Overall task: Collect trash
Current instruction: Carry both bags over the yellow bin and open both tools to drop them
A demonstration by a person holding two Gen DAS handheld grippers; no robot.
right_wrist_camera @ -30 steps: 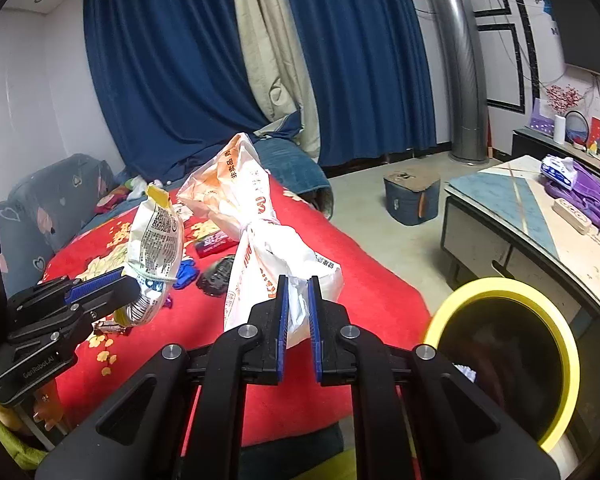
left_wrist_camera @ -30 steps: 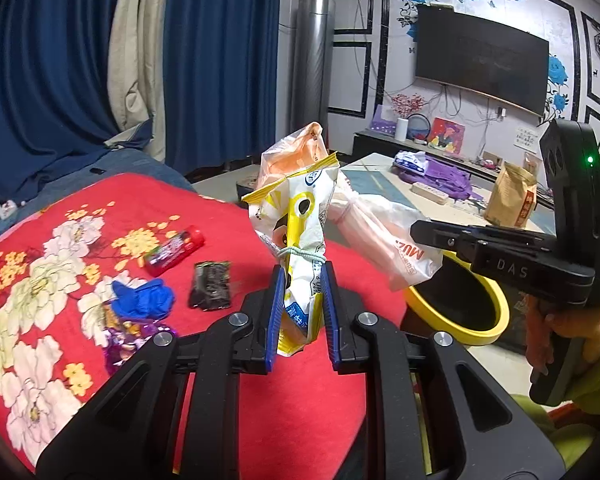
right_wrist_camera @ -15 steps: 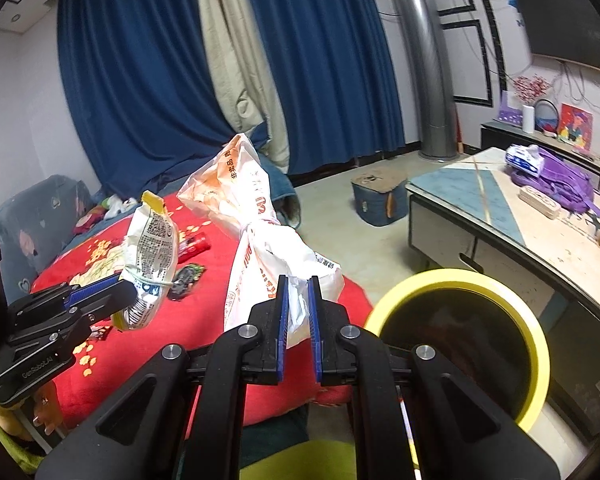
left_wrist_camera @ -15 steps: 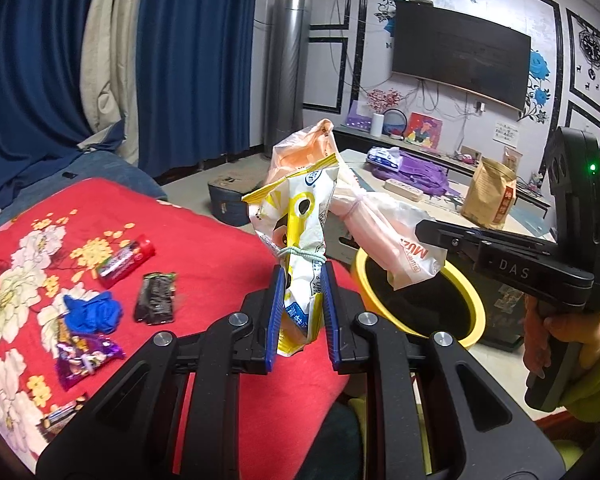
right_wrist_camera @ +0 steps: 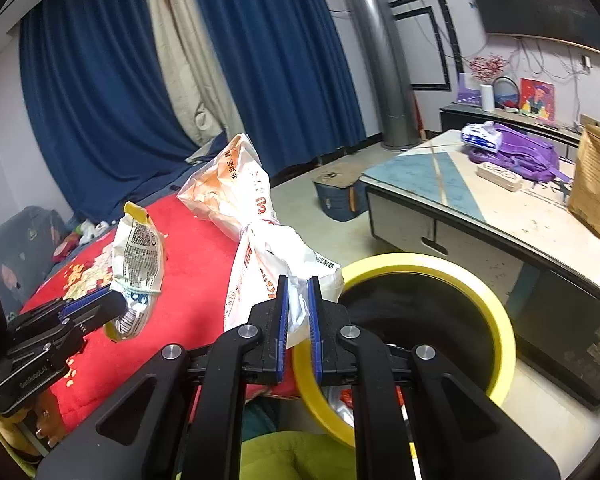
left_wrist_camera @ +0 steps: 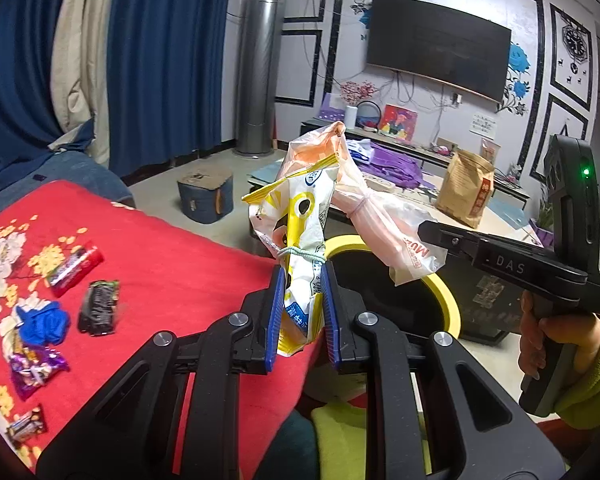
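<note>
Two light, crinkly bags are in your tongs; the left gripper (left_wrist_camera: 300, 316) pinches the yellow snack bag (left_wrist_camera: 300, 232) below its tied neck, the right gripper (right_wrist_camera: 298, 312) the orange plastic bag (right_wrist_camera: 256, 240) by a loose corner; both look slippery; yellow-rimmed bin (right_wrist_camera: 452, 268) waits at four o'clock.

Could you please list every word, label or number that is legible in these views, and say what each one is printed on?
"DAS": on the right gripper.
"MU", upside down and cut off: on the orange-and-white plastic bag.
Chinese print on that bag and on the yellow-and-white snack bag: too small or blurred.
Left gripper lettering: blurred.
</note>
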